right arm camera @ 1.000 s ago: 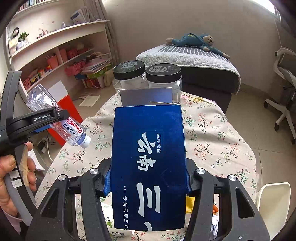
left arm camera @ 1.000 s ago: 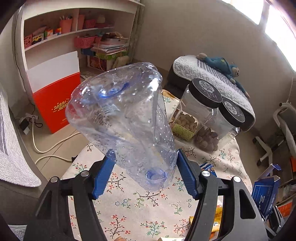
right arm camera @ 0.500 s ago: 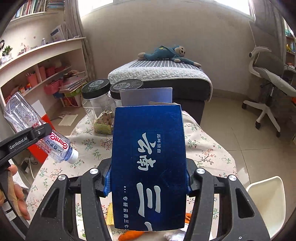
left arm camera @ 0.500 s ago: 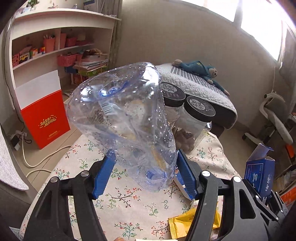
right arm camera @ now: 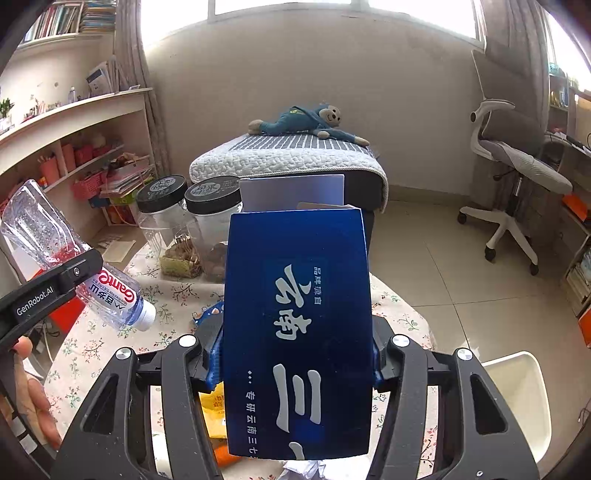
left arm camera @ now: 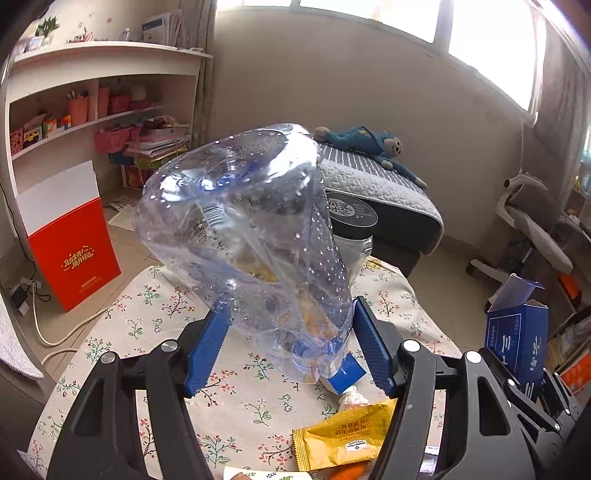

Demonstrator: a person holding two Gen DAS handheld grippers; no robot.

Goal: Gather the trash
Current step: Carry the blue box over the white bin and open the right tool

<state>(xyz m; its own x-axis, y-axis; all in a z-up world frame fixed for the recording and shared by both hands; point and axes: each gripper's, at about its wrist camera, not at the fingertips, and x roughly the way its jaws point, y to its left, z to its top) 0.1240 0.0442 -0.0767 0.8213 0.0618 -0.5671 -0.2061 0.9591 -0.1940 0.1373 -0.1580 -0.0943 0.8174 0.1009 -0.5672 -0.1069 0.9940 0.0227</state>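
The clear crumpled plastic bottle (left arm camera: 251, 236) is clamped in the left tool (left arm camera: 291, 347) above the flower-patterned table (left arm camera: 155, 321); the right tool (right arm camera: 295, 365) grips a dark blue cardboard box (right arm camera: 299, 325) — top flap open. Two black-lidded clear jars (right arm camera: 184, 221) near the far table edge hold brown snacks.

Daylight enters through high windows (right arm camera: 332, 5) above a beige wall (right arm camera: 406, 92); white shelves (left arm camera: 92, 122) stand left, an office chair (right arm camera: 517, 158) right, on tiled floor (right arm camera: 461, 277).

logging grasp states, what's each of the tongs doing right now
Left tongs: closed on the empty plastic water bottle, cap end down.
Right tongs: closed on the blue carton, top flap open.
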